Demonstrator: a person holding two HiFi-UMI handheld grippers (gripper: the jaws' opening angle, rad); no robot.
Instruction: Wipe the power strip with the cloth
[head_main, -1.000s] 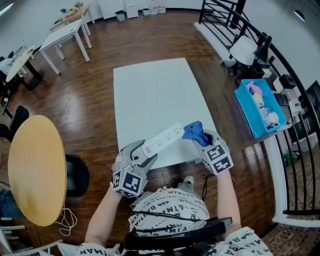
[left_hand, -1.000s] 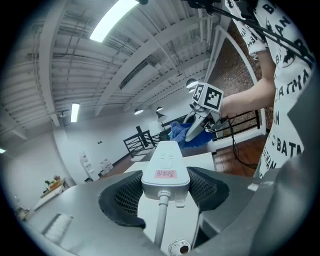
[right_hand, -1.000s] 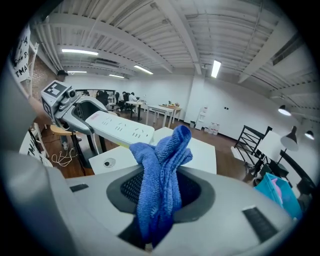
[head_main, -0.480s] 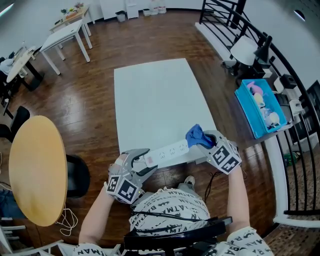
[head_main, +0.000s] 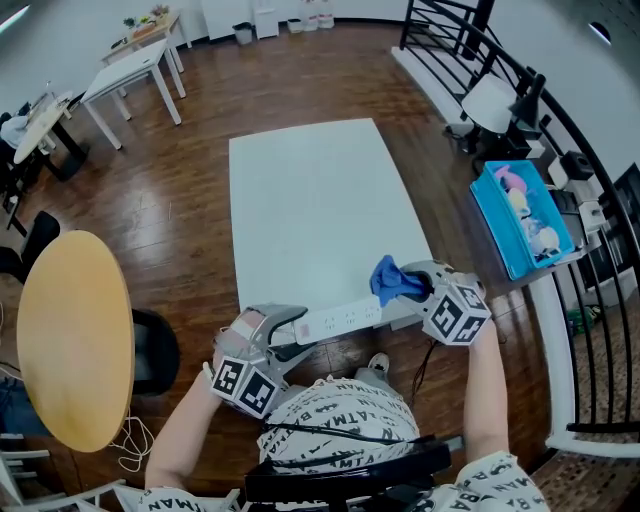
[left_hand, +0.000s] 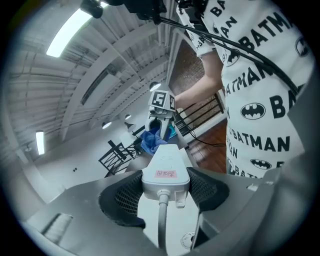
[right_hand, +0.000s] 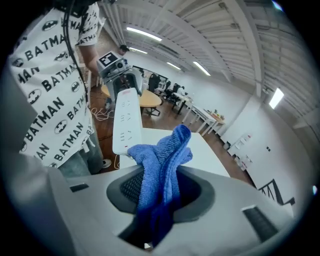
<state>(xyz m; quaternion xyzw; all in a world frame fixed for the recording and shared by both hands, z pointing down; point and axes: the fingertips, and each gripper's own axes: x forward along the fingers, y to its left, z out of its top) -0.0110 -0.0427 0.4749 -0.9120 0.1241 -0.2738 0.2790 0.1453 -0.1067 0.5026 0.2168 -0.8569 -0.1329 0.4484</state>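
The white power strip (head_main: 340, 318) hangs over the near edge of the white table (head_main: 310, 200), lying almost level across the head view. My left gripper (head_main: 283, 331) is shut on its cable end. In the left gripper view the strip (left_hand: 165, 170) sits clamped between both pads, and its cord runs down toward the camera. My right gripper (head_main: 412, 287) is shut on a bunched blue cloth (head_main: 391, 280). The cloth (right_hand: 161, 159) sticks up out of the jaws and lies against the strip's (right_hand: 125, 125) far end.
A blue bin (head_main: 520, 215) of small items stands by the black railing at the right. To the left are a round wooden table (head_main: 75, 340) and a black chair (head_main: 155, 350). More white tables (head_main: 130, 70) stand at the far left.
The strip has swung from a diagonal to nearly level and come nearer to me. Both grippers have rolled. The left moved down and left, the right moved to the right with the cloth.
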